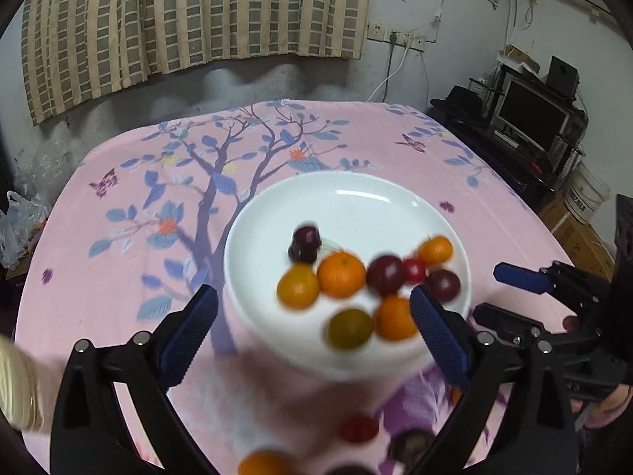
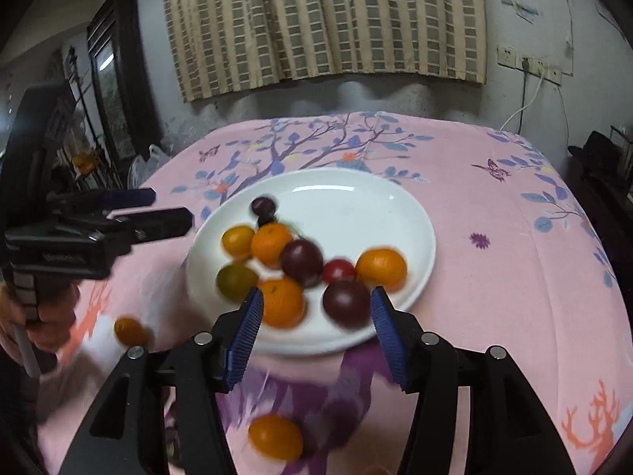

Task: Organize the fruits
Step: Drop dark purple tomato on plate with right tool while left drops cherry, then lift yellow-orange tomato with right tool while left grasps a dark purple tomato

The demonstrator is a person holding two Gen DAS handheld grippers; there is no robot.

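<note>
A white plate (image 1: pixel 356 198) (image 2: pixel 356 206) on the pink tablecloth holds several fruits: oranges (image 1: pixel 341 274) (image 2: pixel 380 269), dark plums (image 1: pixel 385 275) (image 2: pixel 346 303), a red tomato (image 1: pixel 414 270) (image 2: pixel 337 271) and a green fruit (image 1: pixel 350 328) (image 2: pixel 236 280). Loose fruits lie on the cloth in front of the plate: an orange (image 2: pixel 275 436) (image 1: pixel 263 463), a red tomato (image 1: pixel 359 429) and a small orange (image 2: pixel 130 331). My left gripper (image 1: pixel 314 316) is open and empty over the plate's near rim. My right gripper (image 2: pixel 316 316) is open and empty, just before the plate.
The pink flowered tablecloth (image 1: pixel 138 237) covers the table, with the wall and a checked curtain (image 1: pixel 190 12) behind. A black stand with a monitor (image 1: pixel 530 114) is at the right. Plastic bags (image 1: pixel 19 221) lie at the left edge.
</note>
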